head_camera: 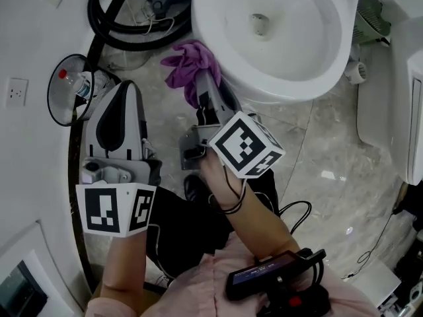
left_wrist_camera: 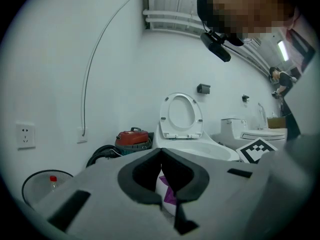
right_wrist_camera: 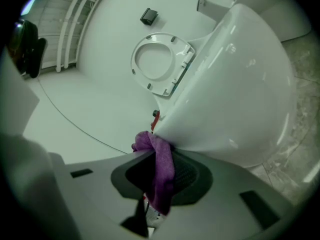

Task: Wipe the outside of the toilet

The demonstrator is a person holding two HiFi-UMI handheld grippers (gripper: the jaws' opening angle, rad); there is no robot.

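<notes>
"Toilet first: where do we have it?"

"Straight ahead on the floor, seat up, its white bowl just beyond our right gripper. We judge it fixed and heavy. It's hard glazed ceramic and slick, so we don't take hold of it at all, we only press on its outer wall."

"And the purple cloth?"

"Soft, limp and light. The right jaws are closed on a bunched fold of it. The loose end hangs down between them, and the top wad touches the bowl's outside, low at its front left as we look down."

"Is that hold good?"

"We think so. Enough cloth sits ahead of the tips that ceramic meets cloth, not jaw. It may skid on the glazed curve, so we would press steadily."

"Our left gripper?"

"Its jaws are together with nothing between them, and it's back from the bowl beside the right one. Further out, a black hose and a red vacuum stand by the wall."
</notes>
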